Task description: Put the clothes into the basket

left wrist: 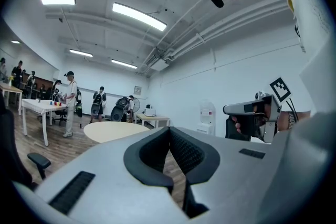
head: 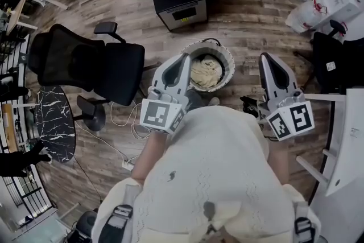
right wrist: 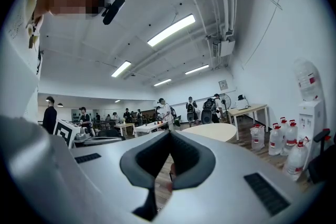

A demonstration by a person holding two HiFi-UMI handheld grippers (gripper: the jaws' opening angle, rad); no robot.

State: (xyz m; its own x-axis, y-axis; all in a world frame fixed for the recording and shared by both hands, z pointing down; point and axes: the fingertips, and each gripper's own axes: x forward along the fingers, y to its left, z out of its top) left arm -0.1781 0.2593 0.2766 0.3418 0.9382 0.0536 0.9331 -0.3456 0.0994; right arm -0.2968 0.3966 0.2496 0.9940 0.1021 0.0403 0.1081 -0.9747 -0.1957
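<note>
left gripper (head: 185, 60): closed, empty | right gripper (head: 265, 58): closed, empty | clothes (head: 206, 72): in basket (head: 227, 52), on floor below grippers

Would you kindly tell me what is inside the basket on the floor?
A cream cloth lies bunched inside the basket; anything beneath it is hidden.

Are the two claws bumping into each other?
Apart. The head view shows the left claw and the right claw side by side, with the basket and bare floor in the gap between them.
</note>
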